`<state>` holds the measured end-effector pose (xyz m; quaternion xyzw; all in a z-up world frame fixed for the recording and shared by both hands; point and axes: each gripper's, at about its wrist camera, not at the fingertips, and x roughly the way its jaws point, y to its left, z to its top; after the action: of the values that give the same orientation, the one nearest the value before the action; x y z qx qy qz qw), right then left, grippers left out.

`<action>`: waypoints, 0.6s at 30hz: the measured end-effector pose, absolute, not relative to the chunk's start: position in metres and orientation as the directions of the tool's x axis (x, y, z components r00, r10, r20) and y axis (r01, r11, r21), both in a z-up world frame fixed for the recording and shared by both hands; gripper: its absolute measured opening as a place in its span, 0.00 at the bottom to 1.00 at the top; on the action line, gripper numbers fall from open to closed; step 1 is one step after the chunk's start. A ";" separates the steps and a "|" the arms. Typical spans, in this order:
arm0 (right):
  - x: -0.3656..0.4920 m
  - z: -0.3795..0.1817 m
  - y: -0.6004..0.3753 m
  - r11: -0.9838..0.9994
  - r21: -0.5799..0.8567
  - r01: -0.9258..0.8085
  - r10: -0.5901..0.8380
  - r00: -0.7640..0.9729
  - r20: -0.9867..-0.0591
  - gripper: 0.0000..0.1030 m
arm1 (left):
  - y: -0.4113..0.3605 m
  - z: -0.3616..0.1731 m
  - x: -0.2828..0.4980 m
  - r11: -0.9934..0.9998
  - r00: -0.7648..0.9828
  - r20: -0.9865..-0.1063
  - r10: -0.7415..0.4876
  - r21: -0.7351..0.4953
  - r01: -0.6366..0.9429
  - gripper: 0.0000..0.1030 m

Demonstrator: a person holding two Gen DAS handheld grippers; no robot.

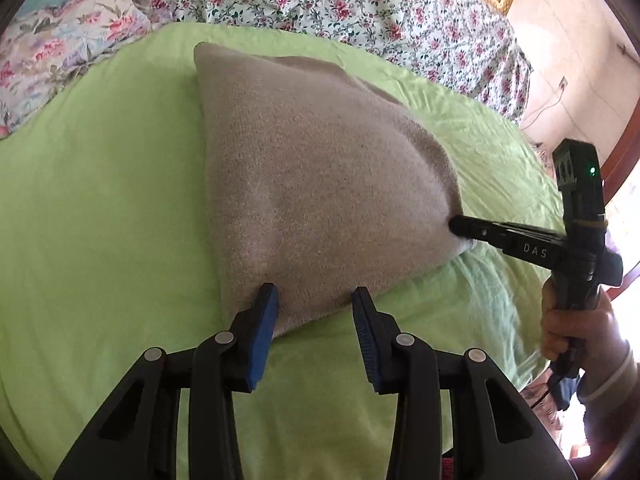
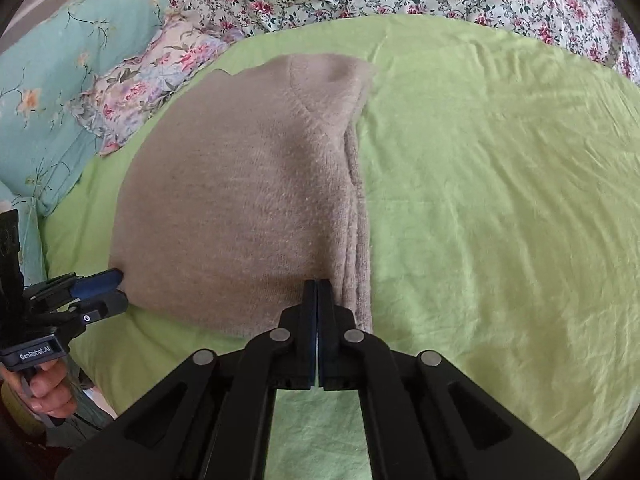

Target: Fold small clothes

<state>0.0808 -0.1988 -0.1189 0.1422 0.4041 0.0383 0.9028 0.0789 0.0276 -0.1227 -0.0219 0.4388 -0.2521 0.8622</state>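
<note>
A beige knit sweater (image 1: 320,168) lies folded on the green sheet (image 1: 100,200). My left gripper (image 1: 314,304) is open at the sweater's near edge. The cloth lies flat between its blue pads (image 1: 264,320) and is not pinched. In the right wrist view this left gripper (image 2: 110,292) sits at the sweater's (image 2: 240,200) near left corner. My right gripper (image 2: 317,286) is shut on the sweater's near edge, beside the stacked folded layers. From the left wrist view the right gripper (image 1: 456,227) pinches the right corner, and the cloth rises toward it.
A floral quilt (image 1: 340,0) is bunched along the far side of the bed. Floral and teal pillows (image 2: 60,92) lie at the far left. Open green sheet (image 2: 500,200) stretches right of the sweater. A person's hands (image 1: 568,332) hold both grippers' handles.
</note>
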 end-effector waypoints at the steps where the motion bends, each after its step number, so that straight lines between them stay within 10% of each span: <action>1: 0.079 -0.119 -0.199 0.956 0.291 0.048 0.184 0.672 -0.717 0.00 | 0.028 -0.123 0.077 0.874 0.491 -0.746 -0.449 -0.253 0.415 0.38; 18: 0.045 -0.111 -0.199 0.942 0.315 0.116 0.166 0.654 -0.738 0.04 | 0.030 -0.115 0.069 0.890 0.484 -0.772 -0.412 -0.229 0.394 0.44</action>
<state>0.0447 -0.1994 -0.1106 0.1699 0.4160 0.0141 0.8933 0.0685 0.0297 -0.1147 -0.0102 0.4511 -0.2341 0.8612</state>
